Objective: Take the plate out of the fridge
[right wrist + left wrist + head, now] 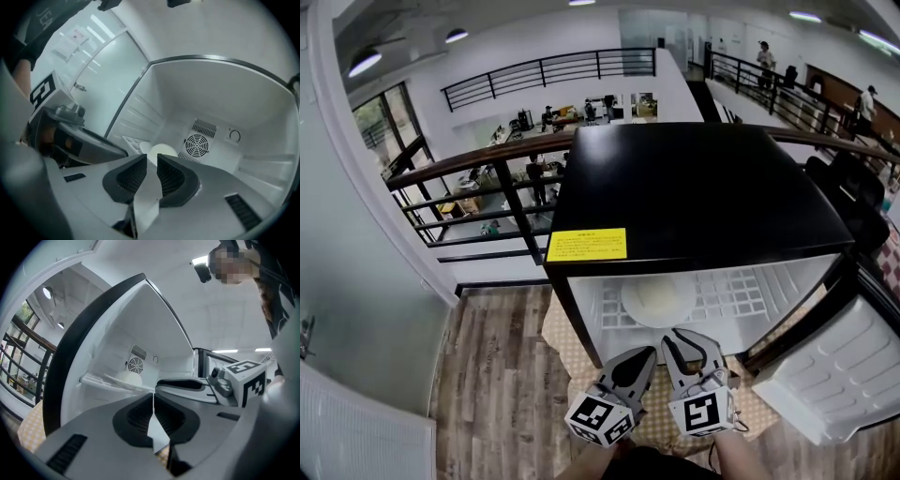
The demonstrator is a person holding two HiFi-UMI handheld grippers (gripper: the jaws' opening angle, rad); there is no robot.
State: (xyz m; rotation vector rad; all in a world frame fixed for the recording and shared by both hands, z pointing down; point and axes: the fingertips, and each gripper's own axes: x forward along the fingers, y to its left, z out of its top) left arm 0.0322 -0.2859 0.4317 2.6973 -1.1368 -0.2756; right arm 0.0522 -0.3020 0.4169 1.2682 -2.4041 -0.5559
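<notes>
A white plate (658, 300) lies on the wire shelf inside the open black-topped mini fridge (694, 187). It shows pale and round in the left gripper view (127, 378) and in the right gripper view (161, 150), in front of the rear fan. Both grippers hang side by side just outside the fridge opening, short of the plate. My left gripper (649, 352) (153, 394) has its jaws closed together and holds nothing. My right gripper (689, 337) (151, 157) shows a narrow gap between its jaws, also holding nothing.
The fridge door (839, 375) stands swung open at the right. A checkered mat (567, 342) lies under the fridge on the wooden floor (497, 375). A dark railing (478, 202) runs behind, and a glass wall (356, 281) is at the left.
</notes>
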